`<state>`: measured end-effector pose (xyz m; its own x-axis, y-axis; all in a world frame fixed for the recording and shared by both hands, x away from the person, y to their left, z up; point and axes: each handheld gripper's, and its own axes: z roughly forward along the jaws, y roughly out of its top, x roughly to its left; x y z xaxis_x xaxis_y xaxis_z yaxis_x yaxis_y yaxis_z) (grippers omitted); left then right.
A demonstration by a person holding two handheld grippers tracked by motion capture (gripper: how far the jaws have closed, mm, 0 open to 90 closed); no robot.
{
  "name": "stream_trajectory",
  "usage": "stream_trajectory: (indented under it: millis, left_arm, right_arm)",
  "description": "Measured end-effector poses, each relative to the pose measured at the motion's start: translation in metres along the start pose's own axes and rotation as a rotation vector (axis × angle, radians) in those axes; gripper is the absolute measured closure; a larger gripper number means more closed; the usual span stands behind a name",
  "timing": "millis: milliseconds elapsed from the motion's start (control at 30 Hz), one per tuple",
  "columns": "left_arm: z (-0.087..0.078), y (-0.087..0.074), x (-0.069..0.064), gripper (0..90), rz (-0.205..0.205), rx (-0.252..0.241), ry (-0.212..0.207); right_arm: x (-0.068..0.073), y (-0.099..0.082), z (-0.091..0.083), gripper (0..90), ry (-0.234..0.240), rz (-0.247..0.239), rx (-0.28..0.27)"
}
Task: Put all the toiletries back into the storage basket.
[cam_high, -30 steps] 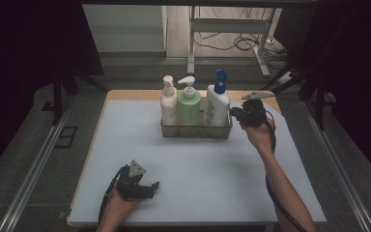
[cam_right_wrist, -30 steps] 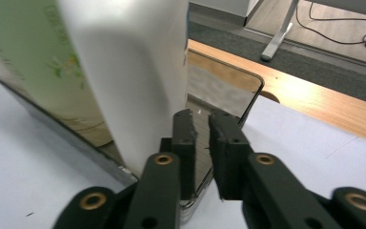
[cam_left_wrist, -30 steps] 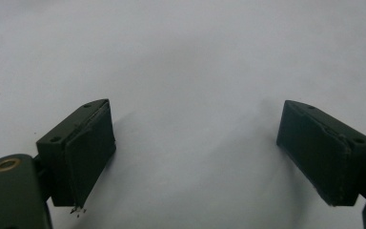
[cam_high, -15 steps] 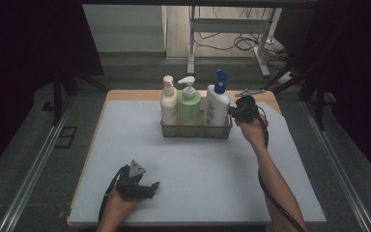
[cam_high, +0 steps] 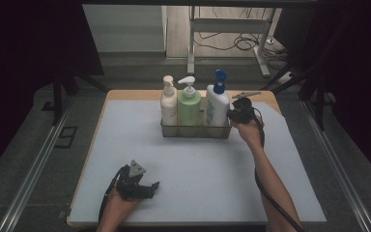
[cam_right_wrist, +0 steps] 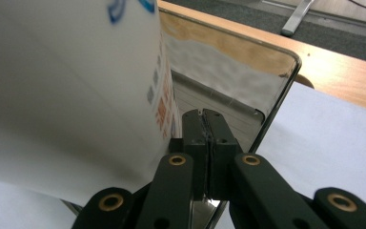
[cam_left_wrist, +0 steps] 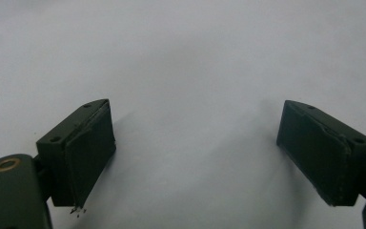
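Clear rectangular plastic tray (cam_high: pixel 195 131) at the far middle of the pale grey table mat (cam_high: pixel 125 145), long axis running left to right, loaded with pump bottles. Right gripper (cam_high: pixel 233 115) clenched, apparently pinching the tray's right end wall, just beside the white blue-pump bottle (cam_high: pixel 216 108). Left gripper (cam_high: pixel 152 186) spread wide, empty, near the front edge, well apart. Any drag probably rightward along that axis.

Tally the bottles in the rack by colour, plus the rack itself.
Cream bottle: 1
Green bottle: 1
White bottle with blue pump: 1
Clear rack: 1
Total: 4
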<state>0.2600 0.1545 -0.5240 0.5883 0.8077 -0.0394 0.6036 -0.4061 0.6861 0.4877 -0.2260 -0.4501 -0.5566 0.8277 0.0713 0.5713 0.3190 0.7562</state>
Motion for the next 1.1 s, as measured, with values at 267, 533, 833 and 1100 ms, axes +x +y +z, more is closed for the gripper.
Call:
stream_trajectory:
  millis: [267,533,833,1100]
  left_arm:
    - [0.0,0.0,0.0,12.2,0.0,0.0,0.0]
    - [0.0,0.0,0.0,12.2,0.0,0.0,0.0]
    - [0.0,0.0,0.0,12.2,0.001,0.001,0.001]
    - [0.0,0.0,0.0,12.2,0.001,0.002,0.001]
  right_arm:
    - [0.004,-0.003,0.007,88.3,0.007,-0.007,0.021]
    - [0.007,-0.004,0.011,87.8,0.011,-0.004,0.033]
    - [0.014,-0.003,0.015,88.4,0.032,-0.022,0.042]
    - [0.023,-0.001,0.018,89.7,0.044,-0.045,0.051]
